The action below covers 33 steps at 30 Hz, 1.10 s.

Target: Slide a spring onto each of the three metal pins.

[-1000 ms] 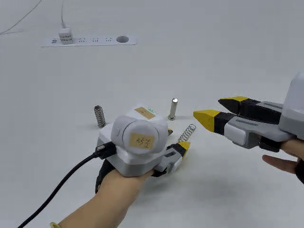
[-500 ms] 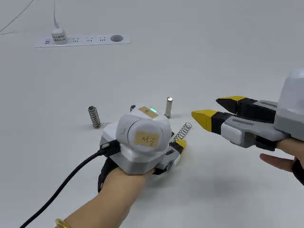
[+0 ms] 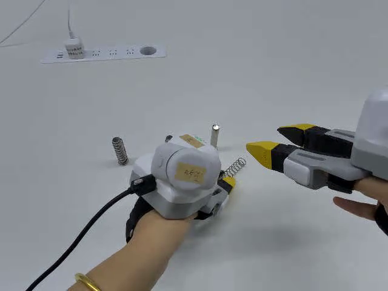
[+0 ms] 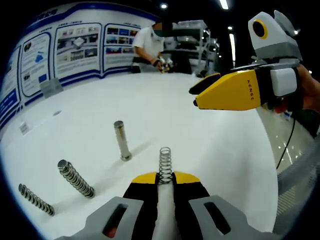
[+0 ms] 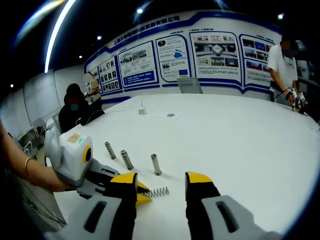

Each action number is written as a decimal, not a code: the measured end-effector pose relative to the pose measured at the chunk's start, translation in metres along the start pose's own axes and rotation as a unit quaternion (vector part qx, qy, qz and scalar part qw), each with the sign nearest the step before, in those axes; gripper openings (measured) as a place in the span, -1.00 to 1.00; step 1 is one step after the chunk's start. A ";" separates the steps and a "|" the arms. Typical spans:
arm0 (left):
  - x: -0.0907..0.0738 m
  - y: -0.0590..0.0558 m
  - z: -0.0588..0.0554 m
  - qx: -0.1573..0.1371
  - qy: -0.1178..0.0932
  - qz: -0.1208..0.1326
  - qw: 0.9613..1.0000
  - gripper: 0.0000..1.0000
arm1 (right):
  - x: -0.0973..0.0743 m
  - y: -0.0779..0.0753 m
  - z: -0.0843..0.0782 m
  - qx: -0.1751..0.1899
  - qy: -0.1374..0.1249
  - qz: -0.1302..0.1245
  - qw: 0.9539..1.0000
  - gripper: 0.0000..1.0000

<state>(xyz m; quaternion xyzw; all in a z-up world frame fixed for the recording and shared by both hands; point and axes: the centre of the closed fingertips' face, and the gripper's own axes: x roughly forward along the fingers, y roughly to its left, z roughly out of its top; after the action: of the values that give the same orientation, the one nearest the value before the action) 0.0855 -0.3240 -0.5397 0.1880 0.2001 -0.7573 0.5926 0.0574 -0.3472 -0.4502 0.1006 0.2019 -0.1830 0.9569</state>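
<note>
Spring (image 4: 165,165) number three is pinched by its lowest coils between the tips of the left gripper (image 4: 165,179), which is clenched on it. Its free end points away from the jaws and, in the head view, leans rather than standing straight. At about eleven o'clock from it in the left gripper view, near but apart, the bare pin (image 4: 120,141) stands upright on the white workbench (image 3: 291,73). Farther out, at roughly eight o'clock of that pin, the first sprung pin (image 4: 75,178) and the second sprung pin (image 4: 35,199) each carry a coil already, so this looks like the last fitting. The right gripper (image 3: 265,139) hovers at three o'clock of the held spring in the head view, jaws spread and empty. The likely trouble is alignment. If the spring's open end meets the pin top at a slant, a coil could catch on the rim and push the pin over, since it seems to rest only on its small foot. With so little of the spring gripped, it could also bend or flick out. The left gripper's bulk passes close to a sprung pin and might knock it.
</note>
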 end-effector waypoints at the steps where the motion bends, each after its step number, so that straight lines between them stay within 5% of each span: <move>1: -0.001 0.000 0.000 -0.003 0.001 -0.002 1.000 -0.79 | 0.000 0.000 0.001 0.002 -0.001 0.001 1.000 -0.21; 8: -0.007 -0.002 0.000 -0.010 0.000 -0.008 1.000 -0.80 | -0.001 0.000 0.004 0.007 -0.003 0.003 1.000 -0.21; 20: -0.030 -0.002 0.024 -0.050 -0.052 -0.013 0.997 -0.80 | -0.002 0.004 0.013 0.033 -0.012 0.019 0.999 -0.20; 33: -0.067 0.003 0.045 -0.130 -0.124 -0.031 0.983 -0.80 | 0.002 0.025 0.022 0.100 -0.024 0.066 0.993 -0.27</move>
<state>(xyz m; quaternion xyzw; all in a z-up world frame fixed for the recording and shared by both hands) 0.1011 -0.2935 -0.4666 0.0073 0.2272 -0.7606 0.6081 0.0769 -0.3306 -0.4279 0.2042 0.1528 -0.1405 0.9567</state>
